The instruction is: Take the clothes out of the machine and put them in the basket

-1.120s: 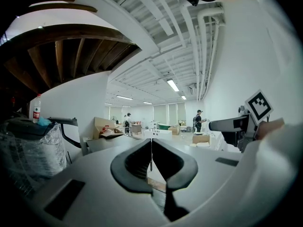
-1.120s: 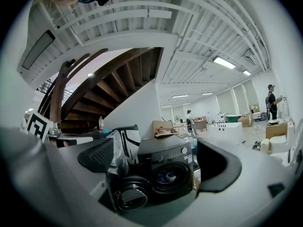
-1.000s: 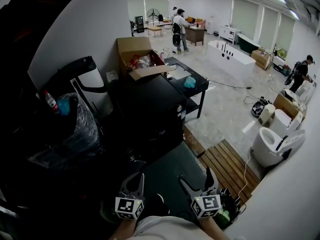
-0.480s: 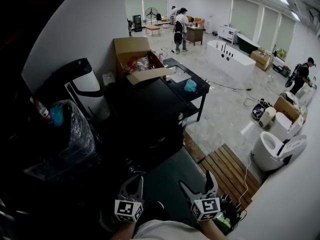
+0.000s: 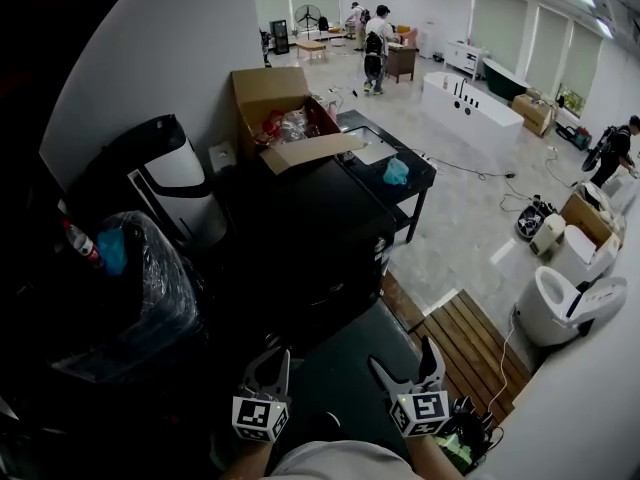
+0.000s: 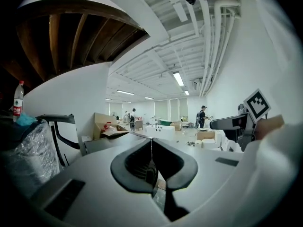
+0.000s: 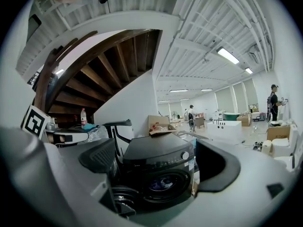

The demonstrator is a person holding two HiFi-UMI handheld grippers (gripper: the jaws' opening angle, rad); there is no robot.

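Left gripper [image 5: 268, 360] hangs low, jaws pinched together, empty. Right gripper [image 5: 405, 360] beside it, jaws spread wide, nothing between them. Ahead stands the black machine [image 7: 161, 167], door closed, bluish clothes [image 7: 160, 183] behind its glass.

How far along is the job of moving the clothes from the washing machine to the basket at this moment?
Done: nothing; the washing machine door looks shut, with coloured cloth behind its glass. In hand: nothing; the left claw is shut and empty, the right claw open and empty, both short of the machine. Left: open the door, pull out the clothes, fill the basket (not clearly in view).
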